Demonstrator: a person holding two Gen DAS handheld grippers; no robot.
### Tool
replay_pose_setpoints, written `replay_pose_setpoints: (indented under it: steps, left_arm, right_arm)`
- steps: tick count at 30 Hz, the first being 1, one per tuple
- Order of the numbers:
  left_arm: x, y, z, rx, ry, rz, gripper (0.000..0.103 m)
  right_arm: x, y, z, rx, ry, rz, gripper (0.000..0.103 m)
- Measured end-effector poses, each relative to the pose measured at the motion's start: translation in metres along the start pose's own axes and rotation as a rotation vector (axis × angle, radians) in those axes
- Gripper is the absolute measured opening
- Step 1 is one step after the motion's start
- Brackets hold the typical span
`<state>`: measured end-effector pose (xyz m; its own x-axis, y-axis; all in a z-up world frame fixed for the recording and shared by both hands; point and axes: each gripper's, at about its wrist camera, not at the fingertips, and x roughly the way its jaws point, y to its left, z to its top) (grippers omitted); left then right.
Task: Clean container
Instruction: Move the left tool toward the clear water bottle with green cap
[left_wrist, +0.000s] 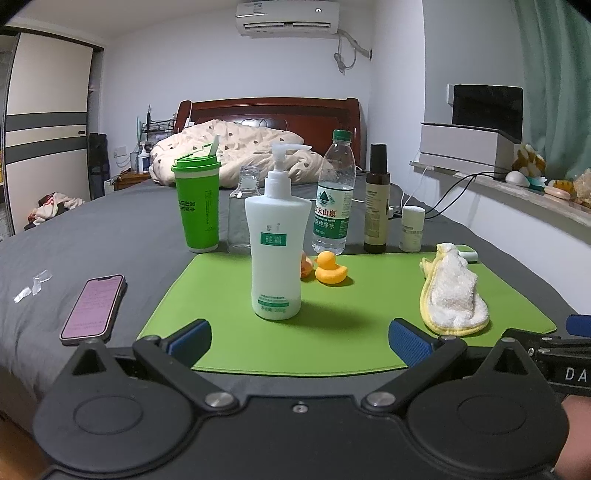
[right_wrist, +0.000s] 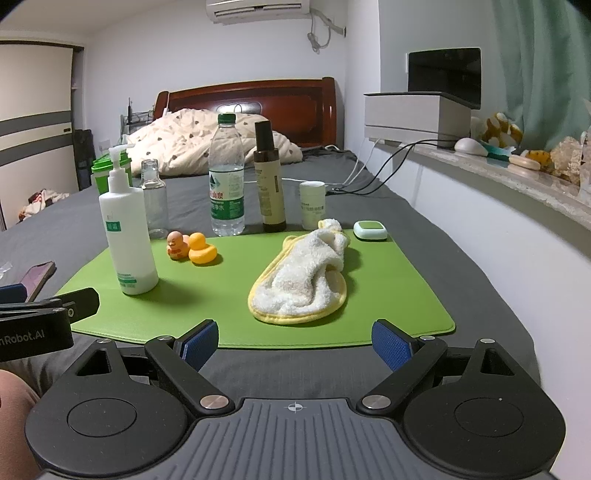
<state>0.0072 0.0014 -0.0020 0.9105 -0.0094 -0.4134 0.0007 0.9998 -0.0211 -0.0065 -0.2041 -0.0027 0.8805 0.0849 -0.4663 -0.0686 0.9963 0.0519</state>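
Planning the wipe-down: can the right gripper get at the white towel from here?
Probably yes. The right gripper is open and empty, and the white towel lies straight ahead on the green mat with only bare mat between them.

Green tumbler (left_wrist: 197, 206): "LEE" legible, smaller characters below too blurred. My view of the water bottle (left_wrist: 333, 195) label: "农夫山泉", "饮用纯净水". Pump bottle (left_wrist: 277, 236): green patch, characters unclear. My left gripper's body (right_wrist: 33, 332): "nRobot.AI".
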Motion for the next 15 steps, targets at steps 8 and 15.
replay_pose_setpoints:
  steps: [8, 15]
  left_arm:
    - [0.0029, -0.0031, -0.0004, 0.006, -0.003, -0.003, 0.103]
    - [0.0022, -0.0082, 0.0026, 0.007, -0.007, -0.014, 0.103]
  right_arm:
    - [0.0037, -0.0051, -0.0001, -0.006, 0.006, -0.006, 0.091]
    - [0.0085, -0.0054, 0.0002, -0.008, 0.006, -0.009, 0.091]
